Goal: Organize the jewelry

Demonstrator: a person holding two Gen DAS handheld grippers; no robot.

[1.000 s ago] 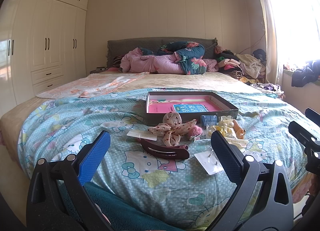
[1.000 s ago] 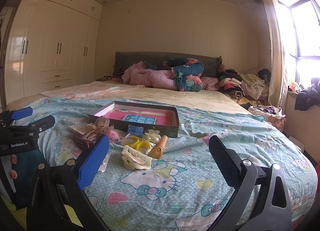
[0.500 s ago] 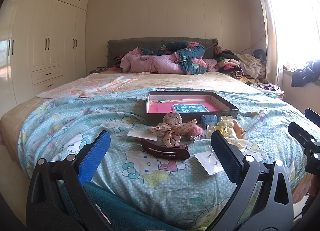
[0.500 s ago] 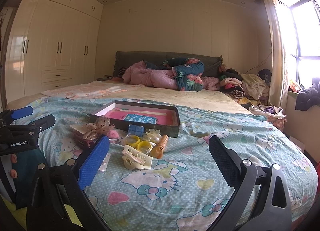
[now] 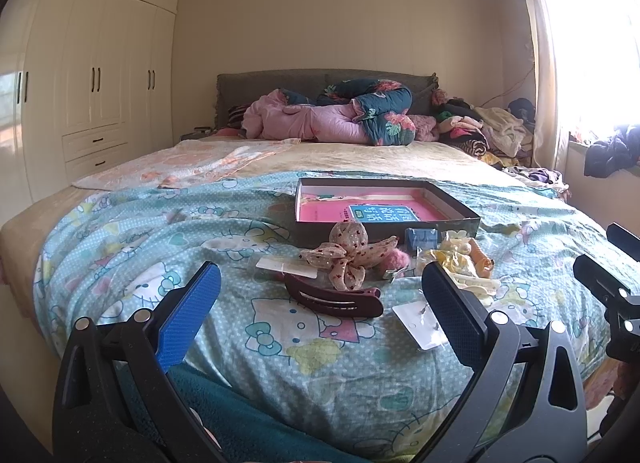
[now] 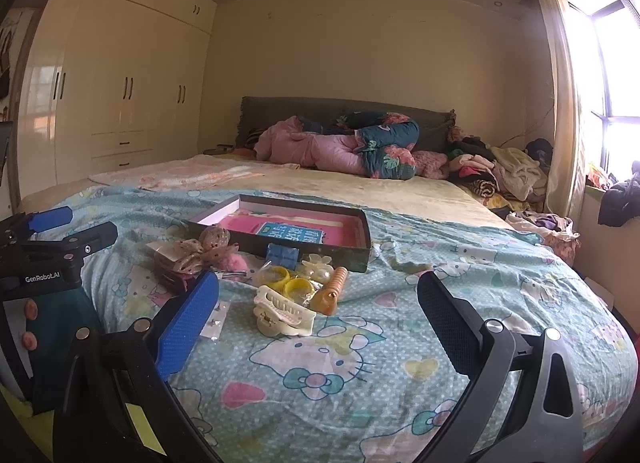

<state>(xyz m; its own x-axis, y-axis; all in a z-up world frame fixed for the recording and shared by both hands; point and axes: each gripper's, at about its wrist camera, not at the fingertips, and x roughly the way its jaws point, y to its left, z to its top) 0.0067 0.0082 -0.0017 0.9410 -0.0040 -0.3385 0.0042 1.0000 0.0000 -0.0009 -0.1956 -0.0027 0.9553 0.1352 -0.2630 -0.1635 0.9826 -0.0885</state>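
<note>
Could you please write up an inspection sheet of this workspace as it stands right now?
Surface: bed with a cartoon-print quilt, rumpled.
Job's things: open box with pink lining; before it a fabric bow, dark red hair clip, cream claw clip, yellow rings, orange ribbed piece, blue piece, earring card.
Clutter: rolled bedding and clothes pile at the headboard.
Grippers: left gripper and right gripper open, empty.
Cables: nothing seen.
Surroundings: wardrobe on the left, bright window on the right.
</note>
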